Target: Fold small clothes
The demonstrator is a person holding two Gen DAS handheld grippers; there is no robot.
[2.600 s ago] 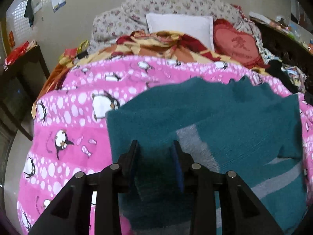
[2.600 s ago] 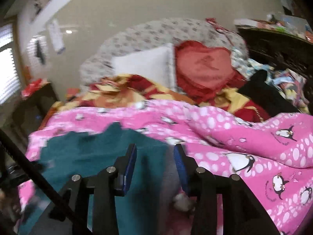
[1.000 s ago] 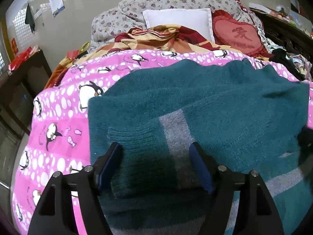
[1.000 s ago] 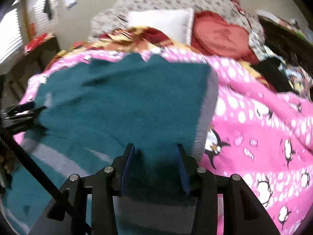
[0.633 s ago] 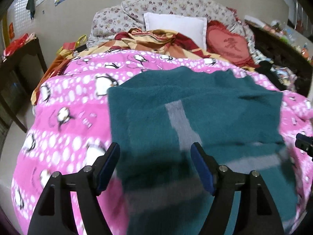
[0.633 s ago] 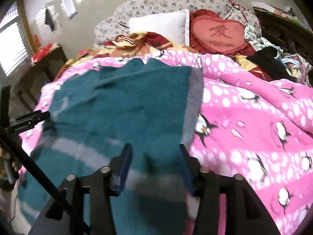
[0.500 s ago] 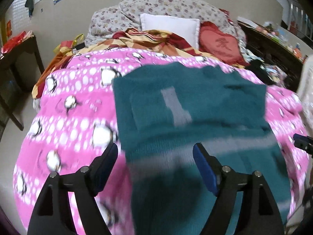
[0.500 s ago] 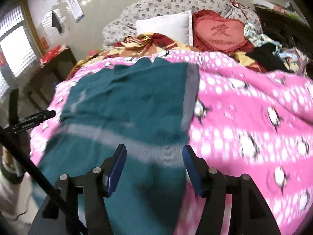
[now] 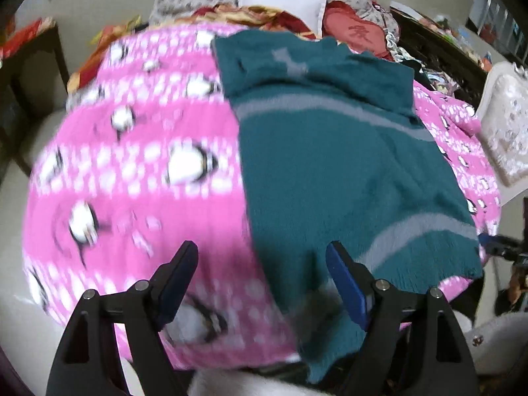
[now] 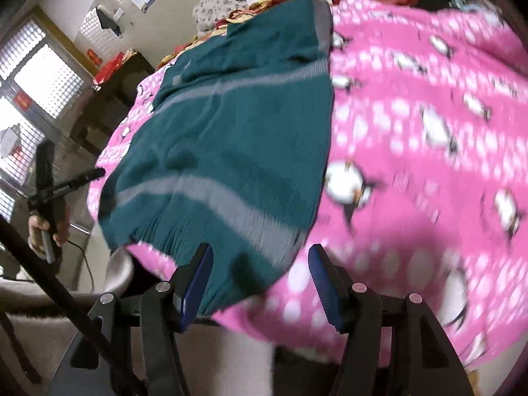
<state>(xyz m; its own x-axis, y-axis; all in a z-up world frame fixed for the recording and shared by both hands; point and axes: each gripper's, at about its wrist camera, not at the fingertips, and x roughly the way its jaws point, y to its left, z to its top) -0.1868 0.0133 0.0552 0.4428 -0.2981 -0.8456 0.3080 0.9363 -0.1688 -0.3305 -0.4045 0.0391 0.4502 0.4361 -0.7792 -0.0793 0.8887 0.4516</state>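
A teal knitted sweater (image 9: 333, 151) with grey stripes lies spread on a pink penguin blanket (image 9: 132, 171), its far part folded over, its near hem hanging over the bed's front edge. In the right wrist view the sweater (image 10: 231, 138) lies left of centre on the blanket (image 10: 429, 138). My left gripper (image 9: 262, 279) is open and empty, above the sweater's near left hem. My right gripper (image 10: 260, 280) is open and empty, above the near right hem corner. The left gripper (image 10: 69, 181) also shows at the far left of the right wrist view.
Pillows (image 9: 280, 0) and a red heart cushion (image 9: 356, 33) are piled at the bed's head. A dark side table (image 9: 29, 62) stands left of the bed and a white chair (image 9: 505, 128) to its right. A window (image 10: 29, 76) is at the left.
Both grippers let go of the sweater's folded part, opened and pulled back toward the bed's near edge. The sweater now lies with its far part folded over.
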